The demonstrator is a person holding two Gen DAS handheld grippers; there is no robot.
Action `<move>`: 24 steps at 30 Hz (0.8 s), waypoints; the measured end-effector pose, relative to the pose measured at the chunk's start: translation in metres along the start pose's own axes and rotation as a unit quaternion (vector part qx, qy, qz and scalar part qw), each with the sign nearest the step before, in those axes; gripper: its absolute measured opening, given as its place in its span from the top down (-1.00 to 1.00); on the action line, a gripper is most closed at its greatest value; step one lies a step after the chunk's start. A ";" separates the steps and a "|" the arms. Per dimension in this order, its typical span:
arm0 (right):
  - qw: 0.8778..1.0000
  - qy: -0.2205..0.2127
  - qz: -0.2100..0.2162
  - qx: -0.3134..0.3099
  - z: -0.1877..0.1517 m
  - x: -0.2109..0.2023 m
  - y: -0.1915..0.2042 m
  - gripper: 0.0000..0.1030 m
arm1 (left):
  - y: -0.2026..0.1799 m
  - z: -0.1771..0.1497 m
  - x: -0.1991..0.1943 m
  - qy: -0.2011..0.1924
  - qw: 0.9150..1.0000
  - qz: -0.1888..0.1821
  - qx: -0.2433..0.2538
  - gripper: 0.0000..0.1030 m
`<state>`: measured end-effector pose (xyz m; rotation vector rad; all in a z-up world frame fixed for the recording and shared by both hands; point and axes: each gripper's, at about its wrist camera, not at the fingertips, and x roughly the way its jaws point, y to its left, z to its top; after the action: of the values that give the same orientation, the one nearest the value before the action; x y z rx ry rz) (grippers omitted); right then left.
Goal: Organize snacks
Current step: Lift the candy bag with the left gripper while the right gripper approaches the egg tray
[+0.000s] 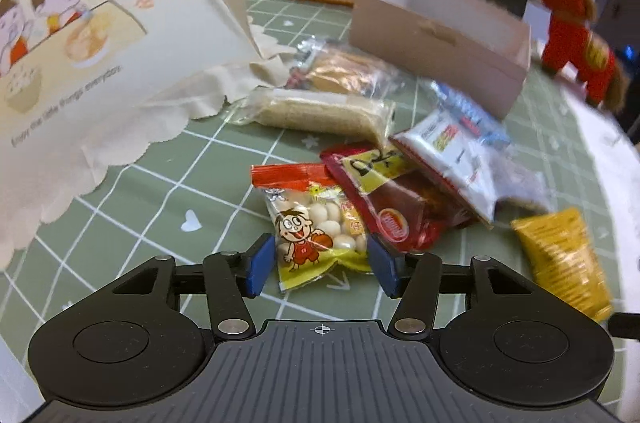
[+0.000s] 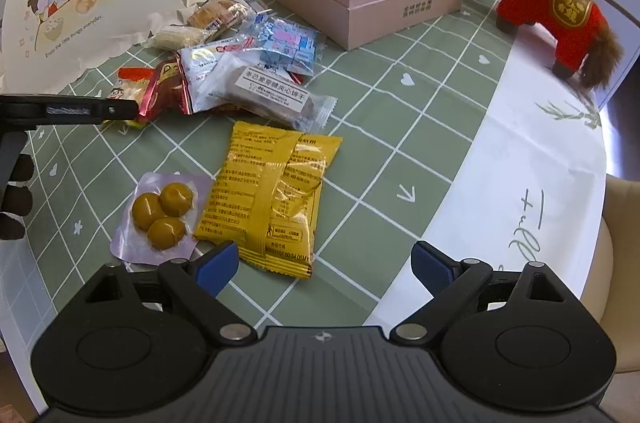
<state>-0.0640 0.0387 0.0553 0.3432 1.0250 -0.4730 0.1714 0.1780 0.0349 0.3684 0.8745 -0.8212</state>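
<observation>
- Pink box, far on the worktop: empty; nothing sorted yet.
- Snack pile: loose, near-left of box.
- Left gripper: fingers part-open astride the cartoon packet, not pinching.
- Right gripper: fingers wide, empty, above the yellow packet.

The right gripper, jaws wide apart, hovers over the yellow packet.

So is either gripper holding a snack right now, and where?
Nothing is held. The cartoon snack bag lies between the left gripper's open jaws; the right gripper is empty.
</observation>
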 end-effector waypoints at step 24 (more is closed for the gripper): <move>0.990 0.002 0.131 -0.054 0.005 -0.004 0.069 0.00 | 0.011 -0.068 -0.066 0.007 0.987 0.005 -0.163 0.03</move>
<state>-0.0260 0.0959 0.0652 0.3767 0.9889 -0.1797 0.1190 0.2568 0.0464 0.0915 1.0019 -0.6530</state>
